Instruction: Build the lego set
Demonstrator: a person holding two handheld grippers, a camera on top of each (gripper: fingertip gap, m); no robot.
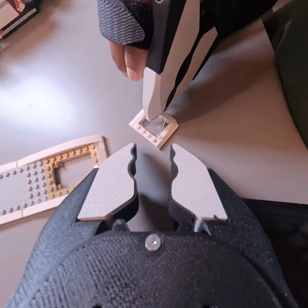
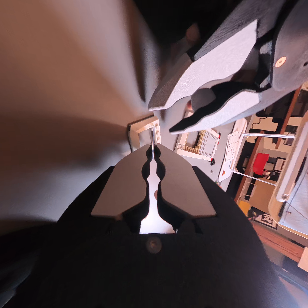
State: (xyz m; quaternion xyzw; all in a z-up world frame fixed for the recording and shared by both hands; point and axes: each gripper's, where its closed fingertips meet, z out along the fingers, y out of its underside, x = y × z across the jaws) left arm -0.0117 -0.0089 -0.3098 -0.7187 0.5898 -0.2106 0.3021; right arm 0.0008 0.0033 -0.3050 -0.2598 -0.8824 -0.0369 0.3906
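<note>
A white window-frame brick [image 1: 168, 131] lies flat on the grey table [image 1: 66, 83], just beyond my left gripper's tips. A clear pane [image 1: 155, 125] stands tilted in its opening. My right gripper [image 1: 157, 115] comes down from above and is shut on the pane's upper edge. In the right wrist view the pane [image 2: 153, 141] shows edge-on between the closed tips of my right gripper [image 2: 153, 147], with the frame [image 2: 133, 133] beyond. My left gripper [image 1: 153, 147] is open and empty, close to the frame's near corner. It also shows in the right wrist view [image 2: 160, 120], open above the frame.
A flat white, tan and grey studded plate assembly [image 1: 41, 176] lies left of my left gripper and also shows in the right wrist view [image 2: 200, 143]. A hand [image 1: 128, 63] holds the right gripper. A booklet [image 2: 233, 150] lies farther off. A dark object [image 1: 291, 83] stands at the right. Left and right tips are no more than a few centimetres apart.
</note>
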